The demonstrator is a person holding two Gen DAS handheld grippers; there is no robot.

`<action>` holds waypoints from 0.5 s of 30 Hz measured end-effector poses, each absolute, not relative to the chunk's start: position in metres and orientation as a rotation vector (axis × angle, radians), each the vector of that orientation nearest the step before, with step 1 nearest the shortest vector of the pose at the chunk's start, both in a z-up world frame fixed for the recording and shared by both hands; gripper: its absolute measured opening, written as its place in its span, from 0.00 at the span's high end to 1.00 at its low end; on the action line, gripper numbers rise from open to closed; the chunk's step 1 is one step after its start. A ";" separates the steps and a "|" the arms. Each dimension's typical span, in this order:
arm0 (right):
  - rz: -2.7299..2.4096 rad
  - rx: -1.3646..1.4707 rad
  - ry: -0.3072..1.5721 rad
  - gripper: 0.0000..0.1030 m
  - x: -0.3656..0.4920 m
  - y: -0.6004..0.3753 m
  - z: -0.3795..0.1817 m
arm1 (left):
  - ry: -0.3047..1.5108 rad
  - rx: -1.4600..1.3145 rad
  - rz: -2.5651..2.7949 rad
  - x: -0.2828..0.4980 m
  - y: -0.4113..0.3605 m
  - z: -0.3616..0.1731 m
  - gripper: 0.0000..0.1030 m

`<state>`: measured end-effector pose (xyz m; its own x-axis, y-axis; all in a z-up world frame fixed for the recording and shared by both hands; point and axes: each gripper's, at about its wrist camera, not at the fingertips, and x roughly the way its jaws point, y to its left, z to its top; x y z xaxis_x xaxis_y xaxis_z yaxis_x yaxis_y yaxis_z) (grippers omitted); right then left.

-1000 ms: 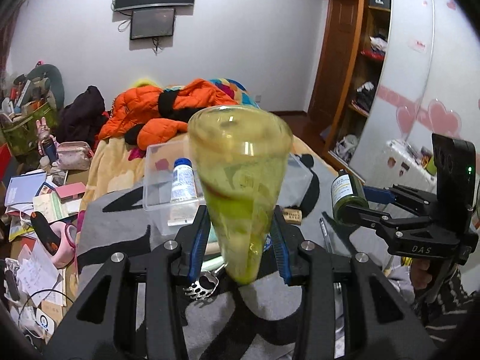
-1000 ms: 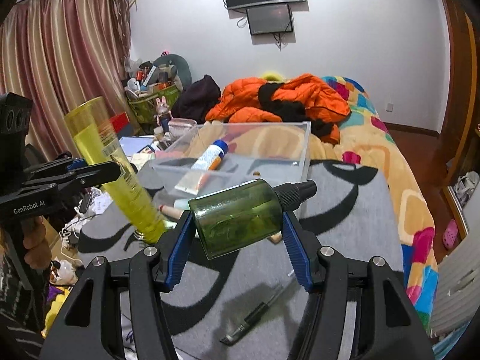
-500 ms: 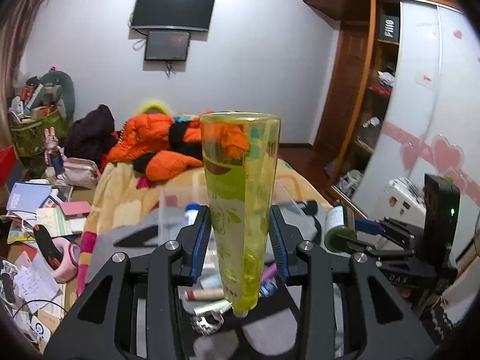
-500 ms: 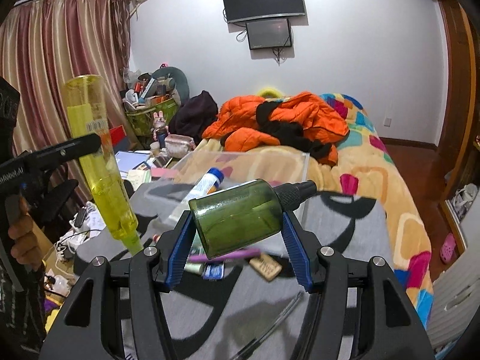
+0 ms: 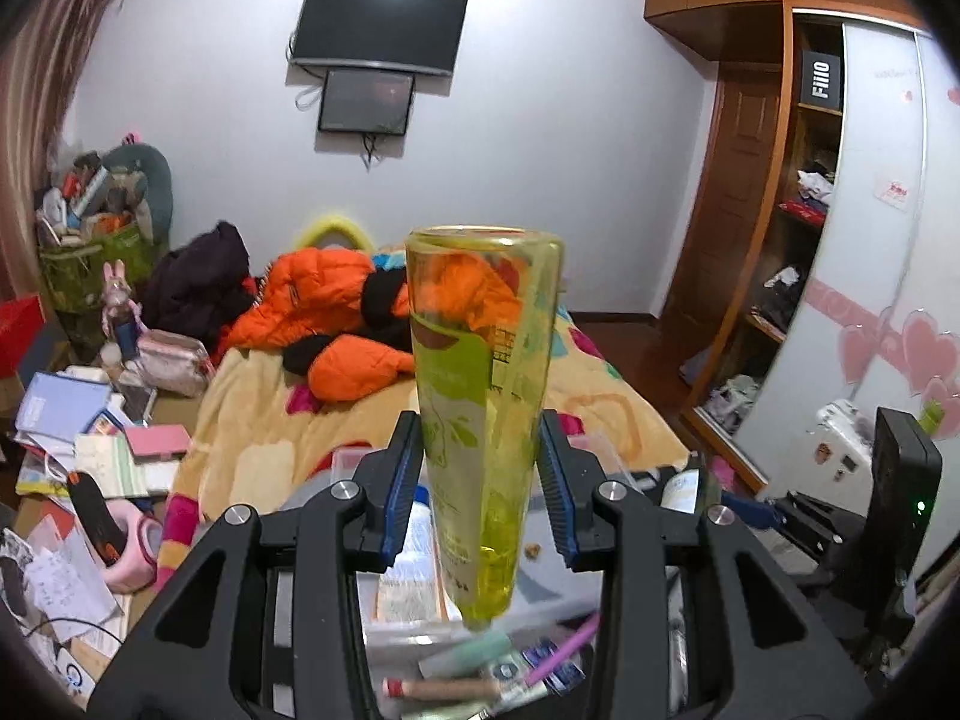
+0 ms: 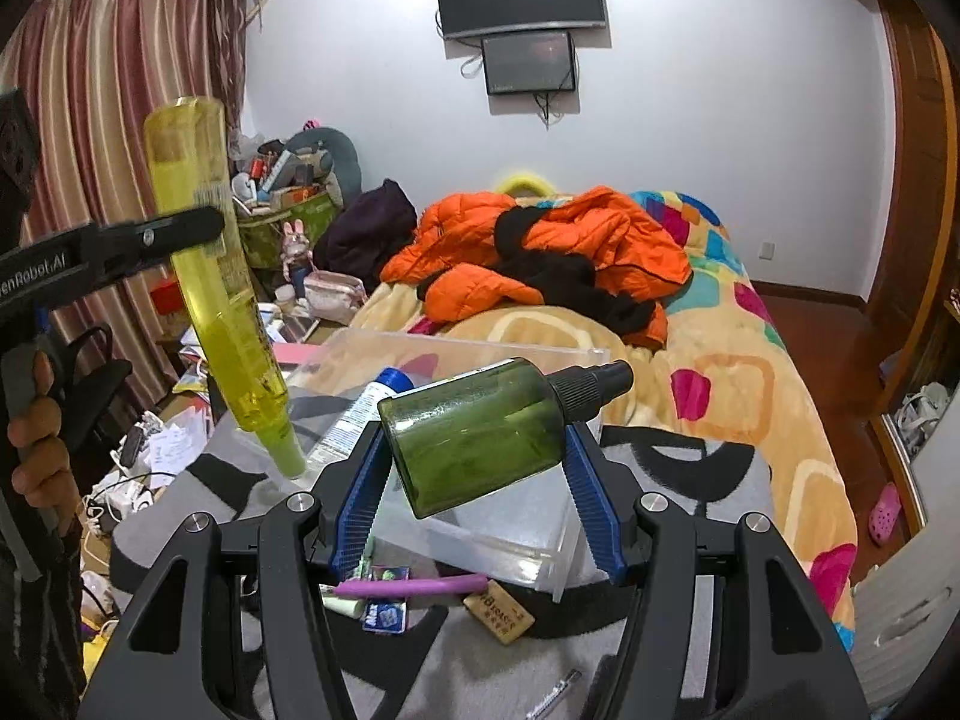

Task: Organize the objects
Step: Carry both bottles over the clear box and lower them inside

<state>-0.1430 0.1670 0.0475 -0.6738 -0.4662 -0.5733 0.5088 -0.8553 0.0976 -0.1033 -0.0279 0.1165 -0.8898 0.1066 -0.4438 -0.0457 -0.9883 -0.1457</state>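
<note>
both loads are airborne: the left gripper (image 5: 480,495) pinches a yellow bottle (image 5: 483,408) cap-down, the right gripper (image 6: 477,495) a green spray bottle (image 6: 480,435), above the clear bin (image 6: 510,534)'s near edge; next, lowering them in.

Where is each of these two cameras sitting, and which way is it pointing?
Left wrist: on the left gripper, facing the bed and TV, gripping an inverted yellow bottle; only its fingers show.
Right wrist: on the right gripper, clamping a green spray bottle; the person's left hand shows.
Shared: orange jacket, clear bin, both bottles.
</note>
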 end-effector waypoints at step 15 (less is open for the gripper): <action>-2.459 0.908 0.135 0.47 -0.174 0.155 0.027 | -0.296 -0.826 2.815 -0.144 -0.020 0.103 0.64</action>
<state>-0.1745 0.1548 0.0268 -0.6456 -0.4297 -0.6313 0.4961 -0.8645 0.0811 -0.1442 -0.0199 0.1034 -0.8258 0.2392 -0.5107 -0.1277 -0.9614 -0.2439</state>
